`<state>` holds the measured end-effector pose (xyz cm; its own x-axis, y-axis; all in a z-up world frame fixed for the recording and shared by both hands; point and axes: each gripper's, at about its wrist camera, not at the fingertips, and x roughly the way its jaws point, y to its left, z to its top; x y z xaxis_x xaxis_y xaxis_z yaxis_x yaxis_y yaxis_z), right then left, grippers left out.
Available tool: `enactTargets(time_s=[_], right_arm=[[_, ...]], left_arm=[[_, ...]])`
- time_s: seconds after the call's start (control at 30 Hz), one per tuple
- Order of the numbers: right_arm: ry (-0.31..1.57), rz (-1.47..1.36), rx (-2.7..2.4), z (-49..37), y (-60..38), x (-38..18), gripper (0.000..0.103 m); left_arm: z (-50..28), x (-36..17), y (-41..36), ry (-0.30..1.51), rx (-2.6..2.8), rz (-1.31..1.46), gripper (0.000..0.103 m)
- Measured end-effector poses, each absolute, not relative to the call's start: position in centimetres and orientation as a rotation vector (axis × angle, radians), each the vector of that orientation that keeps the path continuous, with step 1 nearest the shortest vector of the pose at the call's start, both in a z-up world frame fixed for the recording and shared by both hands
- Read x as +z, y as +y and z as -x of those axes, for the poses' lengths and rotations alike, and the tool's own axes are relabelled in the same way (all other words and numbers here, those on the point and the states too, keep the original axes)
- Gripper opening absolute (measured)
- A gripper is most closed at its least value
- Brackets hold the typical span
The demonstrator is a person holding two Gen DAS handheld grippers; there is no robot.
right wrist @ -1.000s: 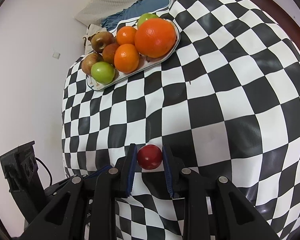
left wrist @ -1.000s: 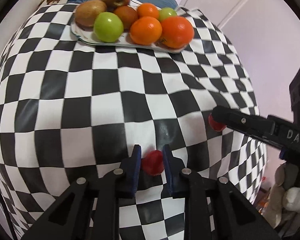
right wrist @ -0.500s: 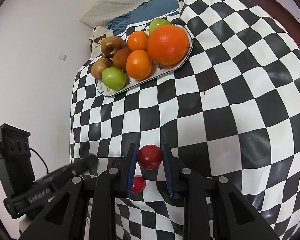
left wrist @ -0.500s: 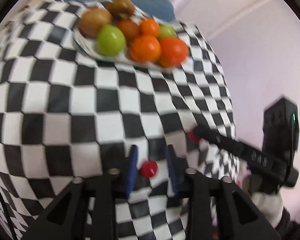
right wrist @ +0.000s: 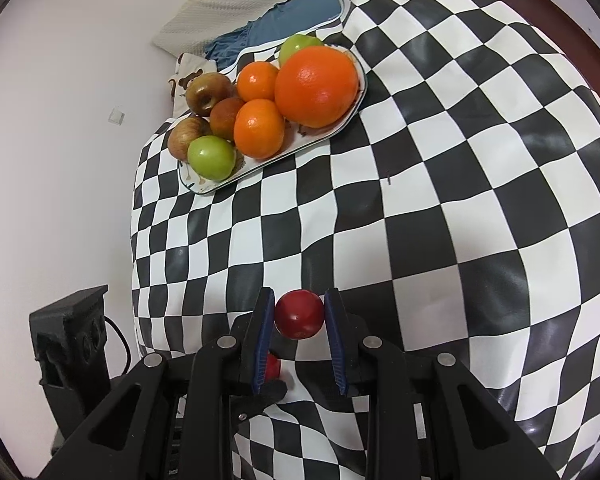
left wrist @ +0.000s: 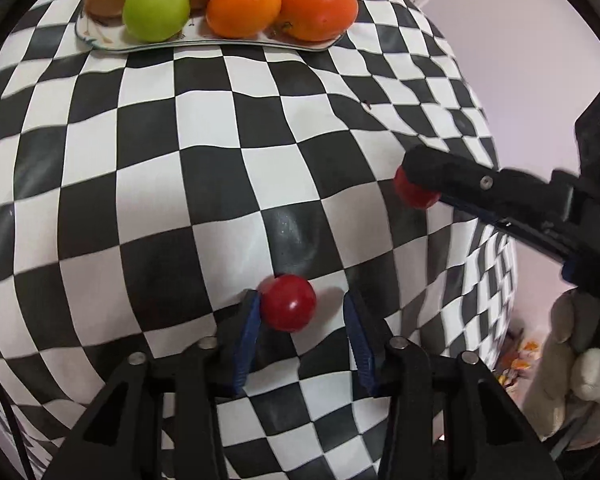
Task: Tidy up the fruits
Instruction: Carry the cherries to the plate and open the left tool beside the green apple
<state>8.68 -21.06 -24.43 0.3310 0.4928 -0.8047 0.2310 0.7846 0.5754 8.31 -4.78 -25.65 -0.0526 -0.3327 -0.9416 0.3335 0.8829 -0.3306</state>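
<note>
Left gripper [left wrist: 300, 312]: jaws have just been closing, narrow gap, one small red fruit [left wrist: 287, 303] between them on the checkered cloth [left wrist: 204, 128], touching the left pad, clear of the right pad; not clamped. Right gripper [right wrist: 298, 314]: jaws clamped on a second small red fruit [right wrist: 299, 314], near edge of the desk. Far side: plate [right wrist: 204, 188] with oranges [right wrist: 316, 86] and green apples [right wrist: 211, 157] piled on it.
</note>
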Motion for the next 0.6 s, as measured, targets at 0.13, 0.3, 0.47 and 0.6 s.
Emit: enactTargets(time_s=[0.13,0.3,0.47,0.6], right_arm=[[1.248,-0.706,0.174,-8.6,-21.5,-24.7,0.028],[1.24,-0.712,0.171,-8.7,-21.6,-24.6,0.028],[1.227,-0.711,0.179,-9.1,-21.7,-24.2,0.028],[1.203,-0.7,0.179,-11.3,-21.7,-23.9,0.028]], left_arm=[[-8.3,-25.5,-4.8,1.514,-0.539,-0.003,0.023],[-8.7,-24.2,-3.5,1.485,-0.525,0.027,0.023],[-10.4,-21.6,-2.0,1.431,-0.513,0.092,0.023],[-13.7,-19.5,-0.2,1.37,-0.484,0.16,0.023]])
